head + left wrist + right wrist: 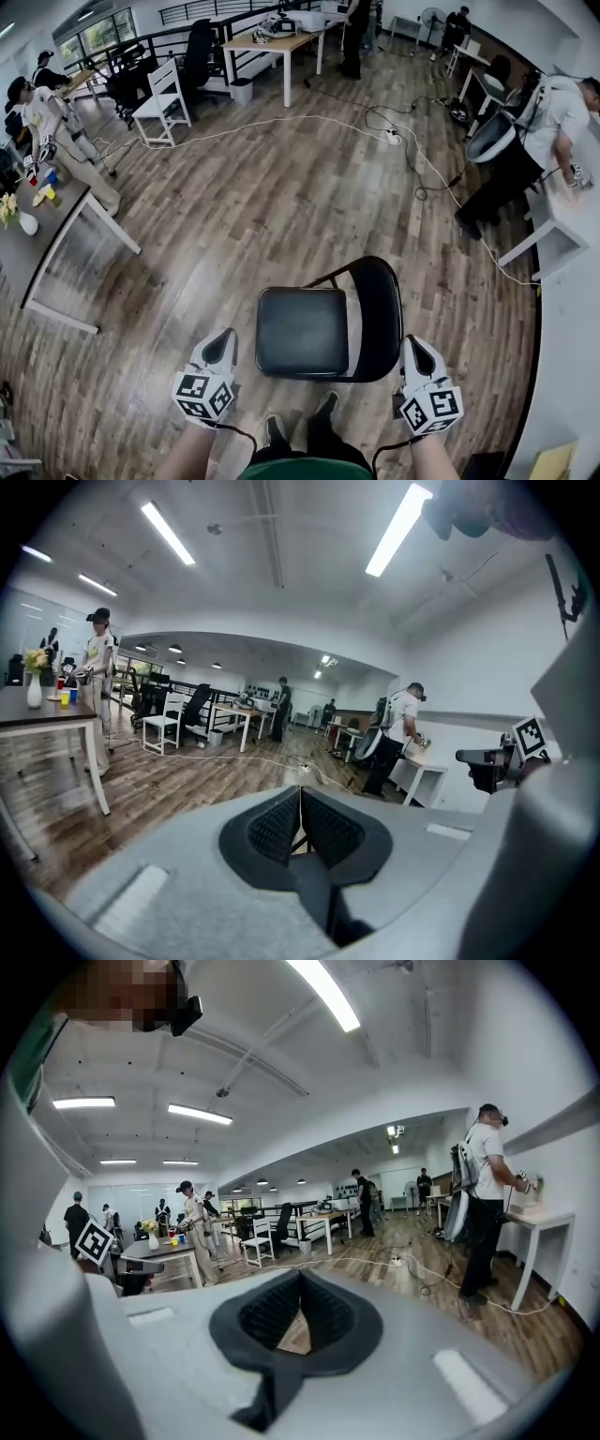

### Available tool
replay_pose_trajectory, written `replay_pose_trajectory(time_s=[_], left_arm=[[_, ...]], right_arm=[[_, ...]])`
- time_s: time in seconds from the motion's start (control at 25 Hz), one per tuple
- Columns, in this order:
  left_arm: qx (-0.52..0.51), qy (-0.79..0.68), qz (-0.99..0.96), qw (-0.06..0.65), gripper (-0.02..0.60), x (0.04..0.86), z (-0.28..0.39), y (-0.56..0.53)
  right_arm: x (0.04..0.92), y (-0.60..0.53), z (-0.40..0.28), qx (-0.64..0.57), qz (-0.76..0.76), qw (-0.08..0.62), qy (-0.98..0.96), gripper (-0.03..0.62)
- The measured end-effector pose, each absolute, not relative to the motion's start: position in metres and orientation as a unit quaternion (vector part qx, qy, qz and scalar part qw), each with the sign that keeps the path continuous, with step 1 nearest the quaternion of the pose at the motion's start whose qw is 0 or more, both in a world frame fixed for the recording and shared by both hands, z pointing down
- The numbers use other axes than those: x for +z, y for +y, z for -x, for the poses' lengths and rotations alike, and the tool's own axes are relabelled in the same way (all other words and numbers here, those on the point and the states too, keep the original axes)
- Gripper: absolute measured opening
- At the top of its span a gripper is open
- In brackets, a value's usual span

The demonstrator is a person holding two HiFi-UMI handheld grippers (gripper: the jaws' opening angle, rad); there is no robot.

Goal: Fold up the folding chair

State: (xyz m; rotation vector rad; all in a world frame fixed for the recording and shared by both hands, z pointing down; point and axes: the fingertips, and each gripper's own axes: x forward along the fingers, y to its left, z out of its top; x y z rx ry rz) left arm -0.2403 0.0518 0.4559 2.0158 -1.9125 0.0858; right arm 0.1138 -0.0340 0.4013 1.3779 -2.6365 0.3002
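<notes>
Bare floor (pixel 281 206) lies on every side of the chair (pixel 305 330), so its left, right and far sides are free to reach. The left gripper (pixel 222 337), jaws together, has room beside the seat. The right gripper (pixel 415 343), also closed, has room beside the backrest. The table (pixel 28 255) at left and the desk (pixel 562 234) at right stand well apart. A cable (pixel 281 118) crosses the floor far beyond.

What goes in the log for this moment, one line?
folding chair: open | left gripper: shut, empty | right gripper: shut, empty | folding: not begun
</notes>
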Motion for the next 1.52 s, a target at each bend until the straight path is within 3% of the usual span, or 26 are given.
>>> replay_pose_trajectory(time_s=[0.24, 0.48, 0.64, 0.76, 1.32, 1.36, 1.48, 1.52], left_arm=[[-0.018, -0.704, -0.656, 0.271, 0.012, 0.517, 0.251, 0.022], [-0.113, -0.631, -0.662, 0.389, 0.012, 0.592, 0.245, 0.001], [-0.099, -0.616, -0.644, 0.443, 0.022, 0.658, 0.267, -0.001], [-0.090, -0.605, -0.628, 0.482, 0.162, 0.712, 0.282, -0.004], [0.014, -0.485, -0.655, 0.579, 0.284, 0.908, 0.308, -0.056], [0.022, -0.476, -0.658, 0.583, 0.289, 0.921, 0.310, -0.058], [0.041, -0.457, -0.660, 0.595, 0.311, 0.958, 0.313, -0.060], [0.046, -0.451, -0.659, 0.601, 0.326, 0.969, 0.313, -0.060]], right_arm=[[0.448, -0.100, -0.131, 0.132, -0.430, 0.109, -0.886, 0.003], [0.492, -0.147, -0.137, 0.143, -0.410, 0.135, -0.891, 0.003], [0.525, -0.167, -0.129, 0.145, -0.414, 0.169, -0.882, 0.003], [0.545, -0.180, -0.127, 0.138, -0.428, 0.199, -0.871, 0.003], [0.615, -0.207, -0.151, 0.127, -0.561, 0.256, -0.777, 0.005], [0.614, -0.211, -0.148, 0.125, -0.565, 0.242, -0.779, 0.015], [0.611, -0.220, -0.139, 0.128, -0.567, 0.199, -0.789, 0.183], [0.613, -0.222, -0.137, 0.132, -0.567, 0.197, -0.788, 0.210]])
